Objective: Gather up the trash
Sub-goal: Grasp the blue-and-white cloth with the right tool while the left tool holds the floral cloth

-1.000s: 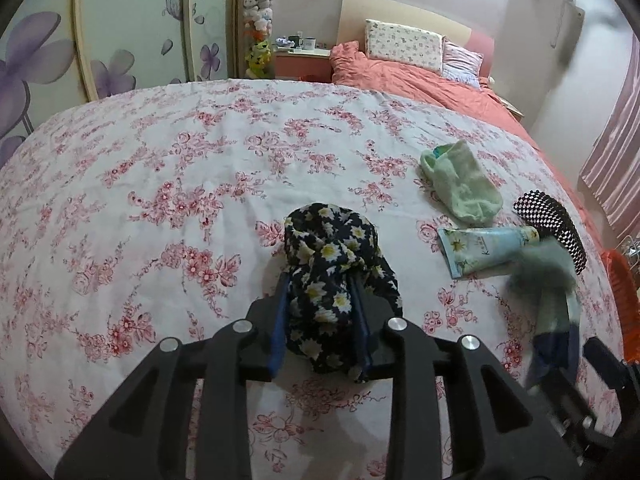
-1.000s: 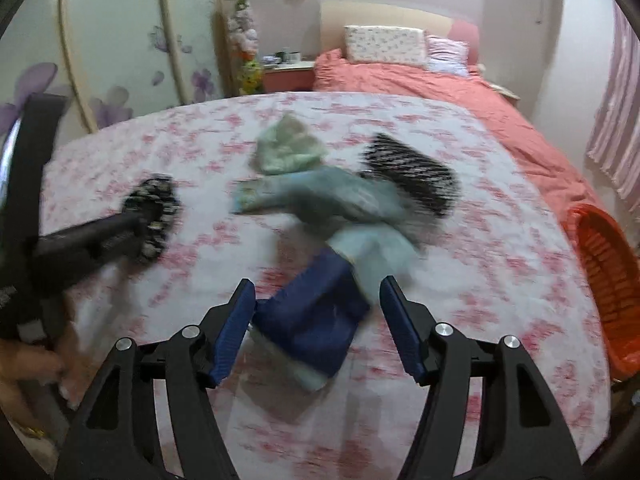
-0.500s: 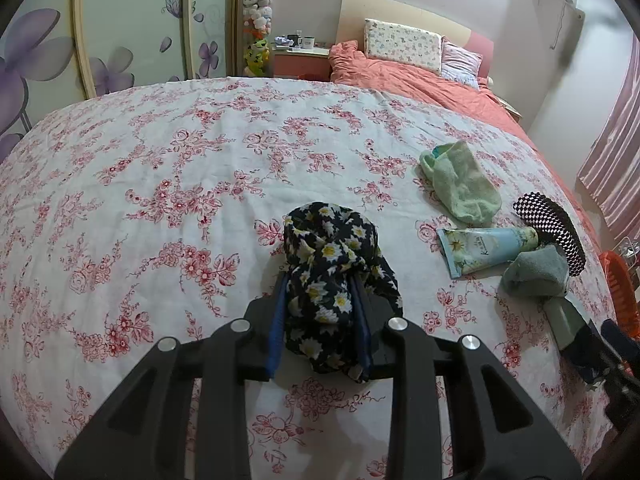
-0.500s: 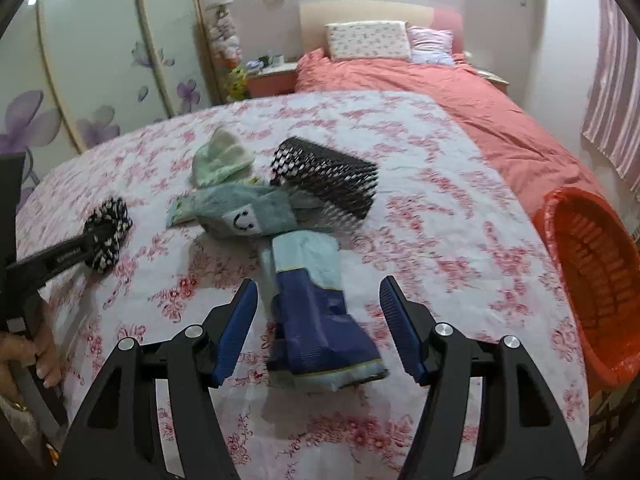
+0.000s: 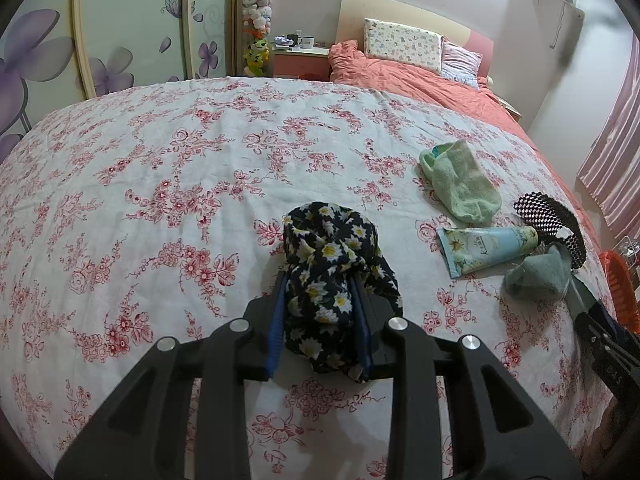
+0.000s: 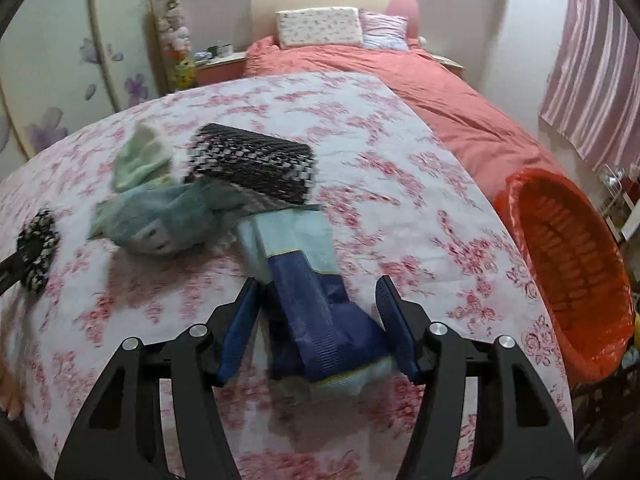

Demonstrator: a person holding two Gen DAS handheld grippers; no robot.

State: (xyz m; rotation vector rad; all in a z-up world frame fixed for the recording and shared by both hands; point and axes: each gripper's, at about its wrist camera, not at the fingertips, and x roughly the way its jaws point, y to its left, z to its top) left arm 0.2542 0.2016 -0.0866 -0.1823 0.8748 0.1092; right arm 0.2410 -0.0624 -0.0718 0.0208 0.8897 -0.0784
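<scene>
My left gripper (image 5: 320,286) is shut on a dark cloth with white daisies (image 5: 328,240), just above the flowered bedspread (image 5: 180,208). In the right wrist view that cloth (image 6: 40,236) shows at the far left. A blue and pale packet (image 6: 320,320) lies on the spread between the fingers of my right gripper (image 6: 316,284). Its jaws are closing, and a gap still shows beside the left pad. Beyond the packet lie a grey-green sock with a smiley (image 6: 160,220), a checkered black-and-white item (image 6: 252,160), a green sock (image 5: 460,184) and a pale blue tube (image 5: 488,248).
An orange basket (image 6: 568,264) stands on the floor off the bed's right edge. A salmon quilt (image 6: 440,92) and pillows (image 6: 320,26) fill the far end of the bed. A nightstand (image 5: 300,56) and flowered wardrobe doors (image 5: 120,40) stand behind, and striped curtains (image 6: 600,80) hang at right.
My right gripper has slid toward the bed's right edge, the packet now lies deeper between its fingers, and the basket looms larger. The jaws have narrowed slightly. My left gripper and its cloth have not moved.
</scene>
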